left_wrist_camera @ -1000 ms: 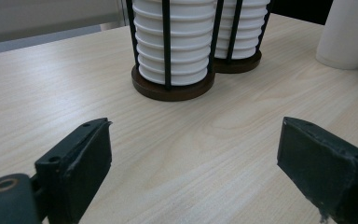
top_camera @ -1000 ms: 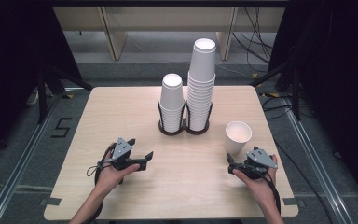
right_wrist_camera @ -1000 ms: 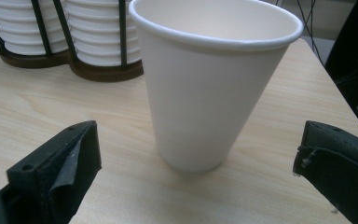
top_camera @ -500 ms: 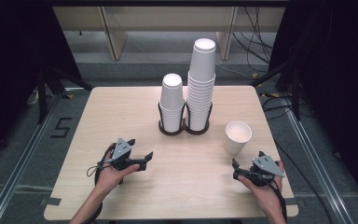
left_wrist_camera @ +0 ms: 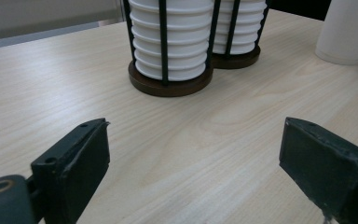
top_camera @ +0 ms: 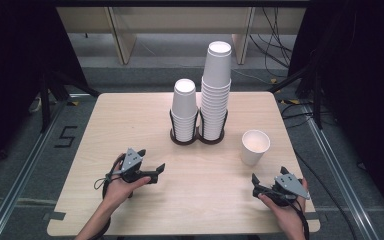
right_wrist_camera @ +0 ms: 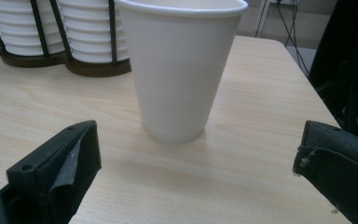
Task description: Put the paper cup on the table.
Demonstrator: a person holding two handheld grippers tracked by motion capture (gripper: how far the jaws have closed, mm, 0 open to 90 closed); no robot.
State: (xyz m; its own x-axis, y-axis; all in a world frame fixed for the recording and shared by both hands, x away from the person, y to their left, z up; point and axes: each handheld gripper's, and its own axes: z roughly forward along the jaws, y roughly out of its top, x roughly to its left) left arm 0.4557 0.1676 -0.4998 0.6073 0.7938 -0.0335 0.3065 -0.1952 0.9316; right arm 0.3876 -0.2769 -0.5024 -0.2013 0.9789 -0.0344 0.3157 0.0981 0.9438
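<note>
High view: a wooden table has a dark holder in the middle with two stacks of white cups turned upside down. The short stack is on the left and the tall stack is on the right. The thin bars probably keep the stacks from falling over. One single cup stands alone, mouth up, near the right side, apart from the holder. The left gripper rests low over the near left part of the table and holds nothing. The right gripper sits at the near right, with the single cup a little way in front of it.

Left gripper view: the two black jaws are spread wide with only bare table between them. The holder stands ahead, and the edge of the single cup peeks in at the top right.

Right gripper view: the jaws are spread wide and empty. The single cup stands straight ahead, between the lines of the jaws but beyond their tips, not touching. I think this cup is the one to grab, since the gripper points right at it.
</note>
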